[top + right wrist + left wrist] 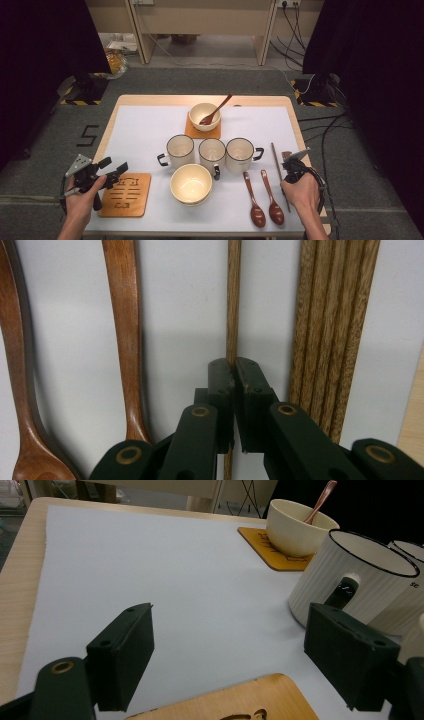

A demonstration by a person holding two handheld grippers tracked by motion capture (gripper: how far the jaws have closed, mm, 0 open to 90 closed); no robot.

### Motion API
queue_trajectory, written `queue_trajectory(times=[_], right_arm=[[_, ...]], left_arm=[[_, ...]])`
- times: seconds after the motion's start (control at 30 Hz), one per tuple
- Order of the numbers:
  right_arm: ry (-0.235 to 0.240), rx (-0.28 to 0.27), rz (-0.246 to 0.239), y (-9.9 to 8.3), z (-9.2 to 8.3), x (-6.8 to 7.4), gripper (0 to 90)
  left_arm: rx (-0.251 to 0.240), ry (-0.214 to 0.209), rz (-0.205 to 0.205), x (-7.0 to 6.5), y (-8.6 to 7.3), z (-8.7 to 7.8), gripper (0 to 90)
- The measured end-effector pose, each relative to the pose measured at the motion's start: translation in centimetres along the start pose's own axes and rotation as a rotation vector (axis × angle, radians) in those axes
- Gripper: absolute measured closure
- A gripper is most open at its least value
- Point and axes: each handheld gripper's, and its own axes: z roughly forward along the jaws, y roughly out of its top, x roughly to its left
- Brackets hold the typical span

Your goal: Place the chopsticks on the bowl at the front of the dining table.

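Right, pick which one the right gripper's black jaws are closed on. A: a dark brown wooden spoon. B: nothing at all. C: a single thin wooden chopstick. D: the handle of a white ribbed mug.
C: in the right gripper view, the right gripper has its jaws pressed together around the single thin wooden chopstick, with the dark brown wooden spoons lying apart to one side.

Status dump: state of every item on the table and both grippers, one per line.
Far bowl: upright on a coaster, spoon inside.
Near bowl: upright, empty.
Three mugs: upright in a row.
Two spoons: lying flat, side by side.
Near coaster: bare.
Left gripper: open, holding nothing.
Right gripper: shut on a single chopstick.
Other chopsticks: lying bunched beside it.
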Motion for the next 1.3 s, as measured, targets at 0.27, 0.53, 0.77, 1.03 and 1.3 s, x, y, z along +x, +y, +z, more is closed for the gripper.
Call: queue_trajectory(times=[0.27, 0.53, 0.77, 1.03, 1.3], right_arm=[[0.006, -0.027, 0.004, 0.0, -0.8, 0.0, 86.0], [0.003, -0.052, 0.001, 0.1, -1.6, 0.0, 86.0], [0.008, -0.069, 0.001, 0.3, -2.2, 0.2, 86.0], [0.008, -0.091, -0.006, 0.6, -3.1, 0.4, 86.0], [0.011, -0.106, -0.011, 0.9, -3.6, 0.6, 86.1]], left_arm=[[0.0, 0.0, 0.0, 0.0, 0.0, 0.0, 19.5], [0.001, 0.0, 0.002, -0.1, 0.0, 0.0, 19.4], [0.002, 0.0, 0.001, -0.1, 0.0, 0.0, 19.4], [0.0, -0.001, 0.0, 0.0, 0.0, 0.0, 19.5], [0.0, -0.001, -0.001, 0.0, 0.0, 0.0, 19.4]])
